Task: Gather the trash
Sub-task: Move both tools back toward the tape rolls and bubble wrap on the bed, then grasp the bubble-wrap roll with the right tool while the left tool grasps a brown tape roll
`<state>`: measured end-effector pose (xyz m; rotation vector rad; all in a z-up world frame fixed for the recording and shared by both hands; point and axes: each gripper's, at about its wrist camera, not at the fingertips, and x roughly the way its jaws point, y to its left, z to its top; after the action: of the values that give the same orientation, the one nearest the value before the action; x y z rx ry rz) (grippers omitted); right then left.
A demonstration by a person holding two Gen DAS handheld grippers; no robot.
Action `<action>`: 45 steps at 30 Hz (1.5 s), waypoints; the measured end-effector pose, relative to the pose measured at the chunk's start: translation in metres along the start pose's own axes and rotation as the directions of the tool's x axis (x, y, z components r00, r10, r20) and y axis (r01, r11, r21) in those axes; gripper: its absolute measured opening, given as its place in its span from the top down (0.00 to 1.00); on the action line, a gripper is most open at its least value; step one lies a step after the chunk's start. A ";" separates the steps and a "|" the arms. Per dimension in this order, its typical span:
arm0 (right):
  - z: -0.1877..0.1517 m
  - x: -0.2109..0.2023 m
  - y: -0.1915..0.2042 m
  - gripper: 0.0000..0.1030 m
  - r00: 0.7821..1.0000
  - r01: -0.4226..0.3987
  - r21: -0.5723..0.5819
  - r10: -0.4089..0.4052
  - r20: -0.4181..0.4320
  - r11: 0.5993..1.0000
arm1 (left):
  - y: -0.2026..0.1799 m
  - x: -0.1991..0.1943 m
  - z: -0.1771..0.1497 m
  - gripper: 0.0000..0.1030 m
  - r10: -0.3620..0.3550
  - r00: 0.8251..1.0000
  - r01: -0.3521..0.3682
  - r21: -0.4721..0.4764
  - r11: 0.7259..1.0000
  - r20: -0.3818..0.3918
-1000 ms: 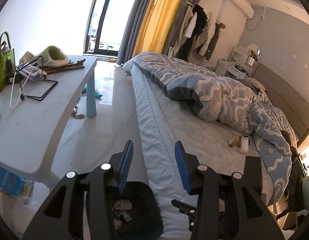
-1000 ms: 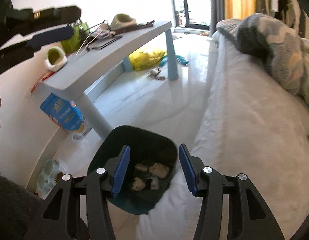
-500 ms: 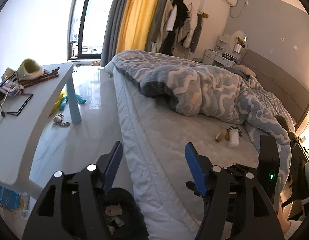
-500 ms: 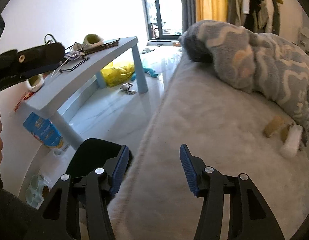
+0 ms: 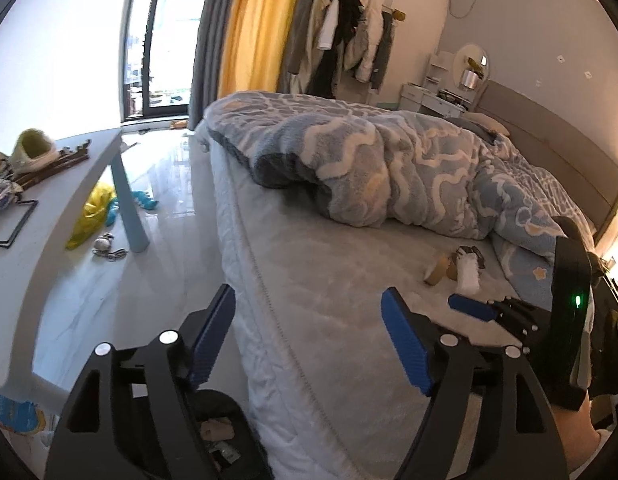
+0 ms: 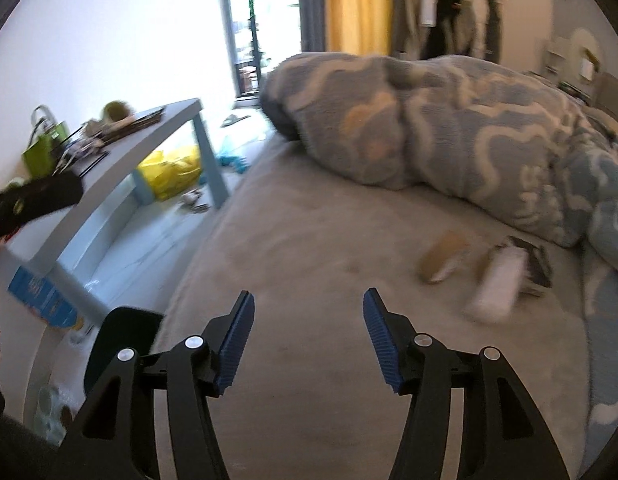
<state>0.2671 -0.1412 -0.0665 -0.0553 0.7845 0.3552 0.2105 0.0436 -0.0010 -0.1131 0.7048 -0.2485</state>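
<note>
**Approach to trash on the bed**

Both tools, left tool (image 5: 309, 340) and right tool (image 6: 307, 336), have just been opening and hold nothing. The trash pieces (image 6: 485, 280) lie on the bed (image 6: 309, 248), far right, beside the blanket (image 6: 449, 128). Next: advance the right tool and straddle one piece. Motion blur obscures what the pieces are; the bin (image 6: 121, 336) is partly cut off.

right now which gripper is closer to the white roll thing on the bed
Right. In the left wrist view the right gripper reaches over the mattress just short of the white roll, while the left gripper hangs back at the bed's edge, above the bin.
</note>
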 end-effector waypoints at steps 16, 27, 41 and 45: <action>0.006 0.005 -0.075 0.38 0.994 0.109 0.120 -0.108 -0.009 0.987 | -0.034 0.040 0.011 0.19 -0.043 0.999 0.043 0.029 0.999 -0.011; -0.001 0.010 -0.120 0.38 0.996 0.088 0.217 -0.080 -0.045 0.972 | -0.062 0.072 0.010 0.20 -0.108 0.991 0.113 0.074 0.991 -0.073; -0.005 0.034 -0.152 0.39 0.995 -0.007 0.312 0.036 -0.089 0.950 | -0.081 0.105 0.007 0.16 -0.137 0.985 0.147 0.098 0.984 -0.100; -0.004 0.043 -0.158 0.53 0.993 -0.013 0.306 0.049 -0.110 0.952 | -0.087 0.116 0.008 0.16 -0.168 0.979 0.180 0.102 0.978 -0.119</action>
<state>0.3446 -0.2775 -0.1124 0.2290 0.9498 0.2580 0.2846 -0.0707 -0.0518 -0.0542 0.7894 -0.4644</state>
